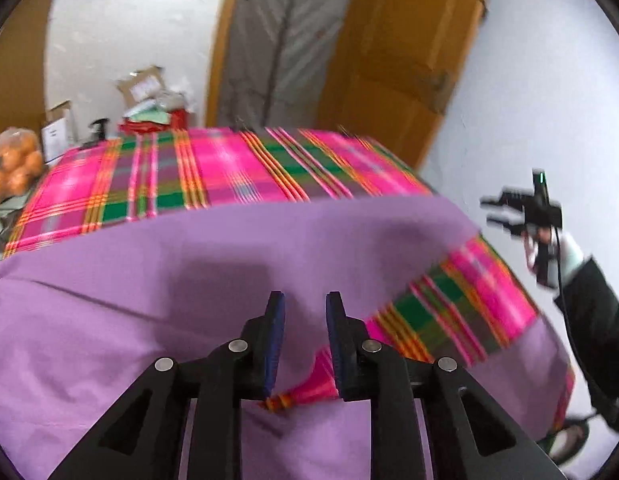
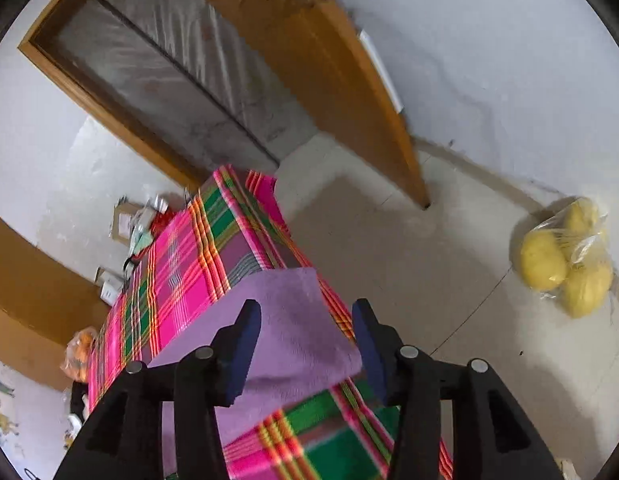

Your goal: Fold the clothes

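Bagged oranges (image 1: 14, 164) lie beside the purple cloth (image 1: 149, 300); both tools gape.

My left gripper (image 1: 305, 300) has black arms, silver rivets and dark blue pads (image 1: 275, 340). My right gripper (image 2: 305, 312) matches. My sleeve (image 1: 593, 312) is dark, cuff (image 1: 569, 254) white.

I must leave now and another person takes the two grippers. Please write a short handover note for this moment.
Left gripper: open, empty, low over the purple cloth.
Right gripper: open, empty, raised off the table's right side.
The purple cloth lies spread on the plaid-covered table, with one corner near the right edge.
Done: the cloth seems laid out; I cannot tell if any fold is made.
Left: grasp the edges and fold it.
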